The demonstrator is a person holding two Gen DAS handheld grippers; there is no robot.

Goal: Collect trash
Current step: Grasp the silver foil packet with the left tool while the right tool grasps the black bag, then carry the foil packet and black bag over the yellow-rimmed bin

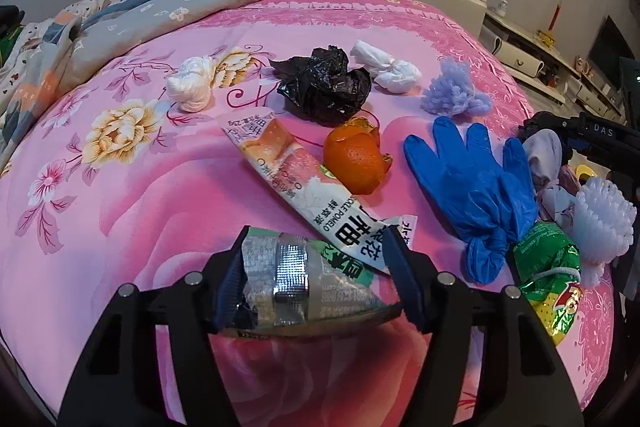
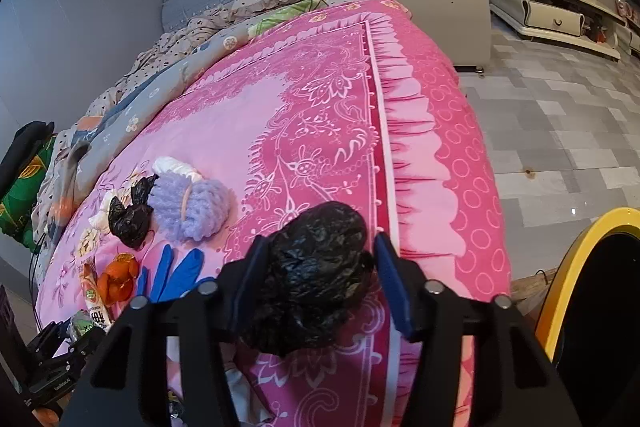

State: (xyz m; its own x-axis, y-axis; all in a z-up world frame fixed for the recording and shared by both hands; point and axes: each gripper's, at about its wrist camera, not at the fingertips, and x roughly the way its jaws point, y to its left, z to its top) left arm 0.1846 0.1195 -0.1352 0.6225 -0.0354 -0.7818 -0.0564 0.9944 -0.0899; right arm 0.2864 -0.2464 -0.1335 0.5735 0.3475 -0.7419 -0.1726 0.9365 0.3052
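Two hand-held grippers work the bed's near edge: the left hand-held gripper [image 1: 316,279] pinches a crinkly foil wrapper [image 1: 296,287], light and slippery, best held mid-body. The right hand-held gripper [image 2: 320,283] brackets a soft crumpled black bag [image 2: 316,271]; whether it squeezes, I cannot tell.

Soft even daylight, fisheye-warped edges

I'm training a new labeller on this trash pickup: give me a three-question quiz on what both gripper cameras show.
1. True or false: the orange peel lies on the bedspread.
2. What is between the fingers of the left gripper? A) blue glove B) silvery wrapper C) white tissue
3. What is between the fingers of the right gripper?

Key: 1 true; 2 B; 3 a crumpled black bag.
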